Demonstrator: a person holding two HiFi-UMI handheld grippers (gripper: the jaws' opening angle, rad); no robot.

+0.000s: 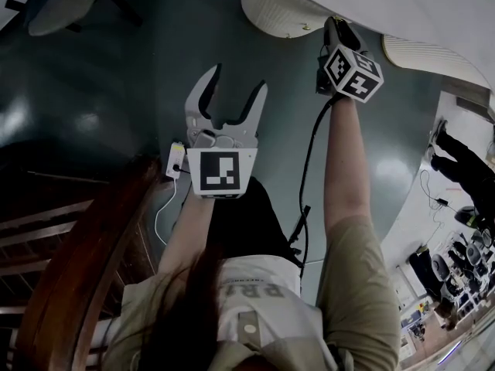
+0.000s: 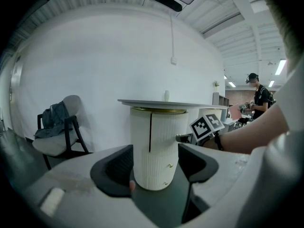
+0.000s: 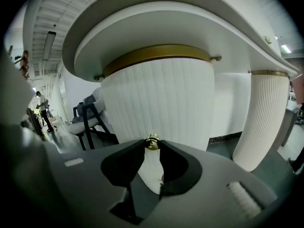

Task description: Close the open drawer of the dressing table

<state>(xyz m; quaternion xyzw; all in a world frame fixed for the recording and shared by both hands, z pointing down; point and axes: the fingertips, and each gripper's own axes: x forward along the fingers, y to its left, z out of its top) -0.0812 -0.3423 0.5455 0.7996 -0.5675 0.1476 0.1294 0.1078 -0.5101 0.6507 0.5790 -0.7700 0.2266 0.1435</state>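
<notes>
The right claw (image 3: 152,145) was clenched on the small gold knob (image 3: 152,141) of the drawer (image 3: 159,103), its two tips pinching the knob from either side. The drawer was the rounded, ribbed white front under the end of the white desk (image 3: 190,27), just below a gold band (image 3: 156,55). Whether it stood fully shut could not be told. The left claw (image 1: 236,85) was released, its jaws spread wide with nothing between them, held over the dark floor (image 1: 116,91) well apart from the desk and level with the person's waist. A chair (image 2: 61,134) with clothes draped on it stood by the wall.
</notes>
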